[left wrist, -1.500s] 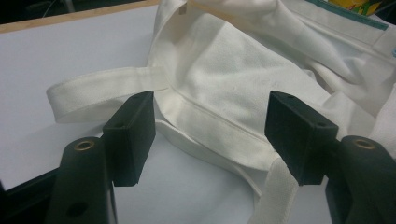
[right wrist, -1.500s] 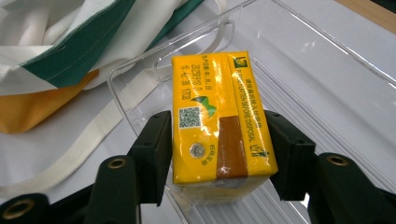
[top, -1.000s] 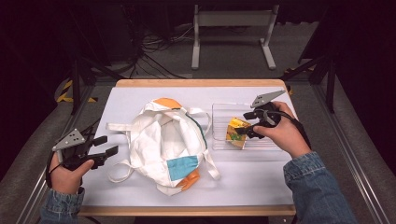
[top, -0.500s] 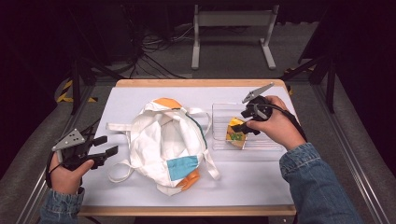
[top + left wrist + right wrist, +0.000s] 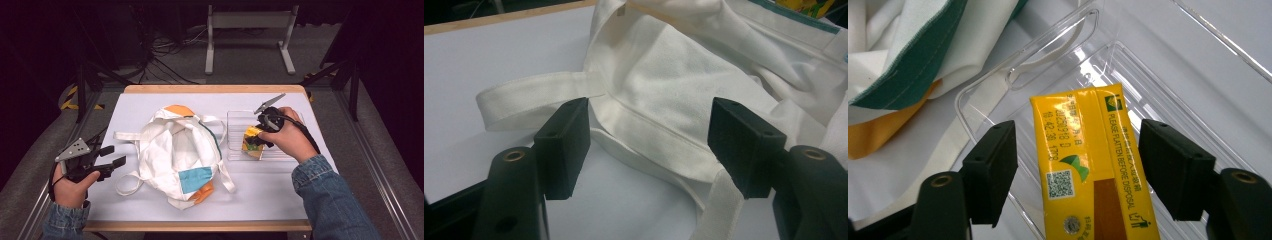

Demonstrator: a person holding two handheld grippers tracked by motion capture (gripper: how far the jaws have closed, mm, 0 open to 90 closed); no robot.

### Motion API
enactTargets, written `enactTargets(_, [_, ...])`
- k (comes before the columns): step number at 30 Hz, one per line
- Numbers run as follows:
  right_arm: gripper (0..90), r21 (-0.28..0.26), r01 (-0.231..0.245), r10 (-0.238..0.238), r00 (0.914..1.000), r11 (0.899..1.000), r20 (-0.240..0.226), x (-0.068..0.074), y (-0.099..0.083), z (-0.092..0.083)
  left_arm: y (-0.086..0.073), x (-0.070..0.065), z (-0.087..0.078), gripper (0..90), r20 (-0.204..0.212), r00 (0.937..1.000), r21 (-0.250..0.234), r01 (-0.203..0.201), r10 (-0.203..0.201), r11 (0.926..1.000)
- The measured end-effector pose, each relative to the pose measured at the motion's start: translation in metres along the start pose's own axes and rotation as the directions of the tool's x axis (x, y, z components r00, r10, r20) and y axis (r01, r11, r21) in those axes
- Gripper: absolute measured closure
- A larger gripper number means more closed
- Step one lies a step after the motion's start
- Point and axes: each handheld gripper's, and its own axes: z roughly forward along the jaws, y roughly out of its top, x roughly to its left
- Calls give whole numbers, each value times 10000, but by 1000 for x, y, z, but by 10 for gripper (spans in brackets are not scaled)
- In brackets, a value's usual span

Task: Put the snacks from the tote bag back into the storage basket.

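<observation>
A yellow drink carton [image 5: 250, 145] lies in a clear plastic tray [image 5: 237, 125] at the table's right. My right gripper [image 5: 255, 140] reaches down over it. Its jaws have just been closing and now straddle the carton [image 5: 1083, 145], with a gap left on both sides, so the right gripper [image 5: 1078, 170] is open. A white cloth bag [image 5: 175, 150] with teal and orange patches lies open in the middle. My left gripper [image 5: 119, 155] rests at the left, open, facing the bag's strap [image 5: 534, 97] with nothing pinched in the left gripper [image 5: 649, 145].
The bag's teal-edged rim [image 5: 893, 55] lies just beside the tray's wall [image 5: 1058, 55]. White straps [image 5: 127, 180] loop out from the bag toward the front left. The table's wooden edge [image 5: 210, 89] runs along the back, with a metal stand on the floor behind it.
My right hand has moved left and down into the tray, bringing its jaws around the yellow carton, and the jaws stand a little narrower. The left hand has not moved.
</observation>
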Motion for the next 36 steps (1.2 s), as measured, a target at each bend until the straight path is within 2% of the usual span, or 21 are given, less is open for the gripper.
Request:
enactTargets(3, [404,137,41,-41,10000,9999,15,0,0,0,0,0,0,343,-1,10000,49,-5,5,10000])
enactTargets(6, [479,293,304,-309,9994,9991,162,0,0,-1,0,0,0,343,6,10000,18,-5,5,10000])
enactTargets(17, [502,446,626,-632,9979,9970,131,0,4,-3,0,0,-1,343,-1,10000,-4,2,-2,10000])
enactTargets(25, [503,415,965,-966,9953,9945,13,-1,11,-12,-2,0,-4,343,-80,9999,5,62,-61,10000])
enactTargets(26, [503,412,1220,-1218,9925,9917,-53,-1,14,-15,-3,-1,-6,343,-116,9999,35,19,-18,10000])
enactTargets(29, [503,412,1372,-1366,9905,9897,-175,-1,17,-17,-5,-1,-8,343,-161,9998,12,64,-64,10000])
enactTargets(36, [503,400,2182,-2160,9749,9751,-539,-3,26,-21,-10,-1,-16,343,-356,9992,13,177,-176,9998])
